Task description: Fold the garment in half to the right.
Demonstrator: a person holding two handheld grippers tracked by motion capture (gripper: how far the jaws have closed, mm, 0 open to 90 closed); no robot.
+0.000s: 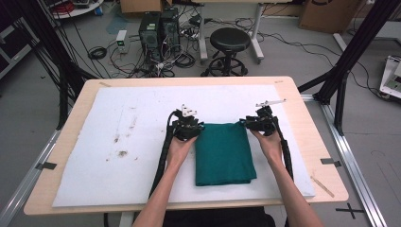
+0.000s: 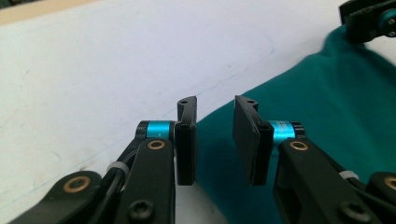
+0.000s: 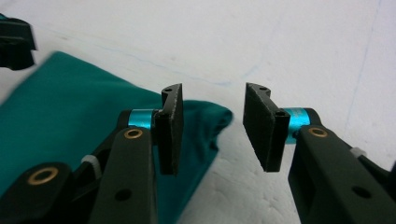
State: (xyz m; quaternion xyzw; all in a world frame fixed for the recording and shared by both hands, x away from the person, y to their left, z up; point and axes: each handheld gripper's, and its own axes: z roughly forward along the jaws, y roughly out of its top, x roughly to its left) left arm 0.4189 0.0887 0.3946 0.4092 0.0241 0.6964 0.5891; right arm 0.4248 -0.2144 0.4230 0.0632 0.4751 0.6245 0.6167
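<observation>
A folded dark green cloth (image 1: 223, 153) lies flat on the white mat (image 1: 123, 118) in the middle of the table. My left gripper (image 1: 191, 126) hovers at the cloth's far left corner, and my right gripper (image 1: 253, 124) at its far right corner. In the left gripper view my own gripper (image 2: 214, 140) stands open above the edge of the green cloth (image 2: 327, 102), with nothing between its pads. In the right gripper view my own gripper (image 3: 212, 128) is open too, over the corner of the cloth (image 3: 70, 98), gripping nothing.
The white mat carries brown stains (image 1: 120, 146) at the left. Its wooden table (image 1: 302, 106) ends close on the right. Beyond the far edge stand a black stool (image 1: 230, 40), computer towers (image 1: 158, 26) and loose cables on the floor. Black frame posts (image 1: 345, 61) rise at the right.
</observation>
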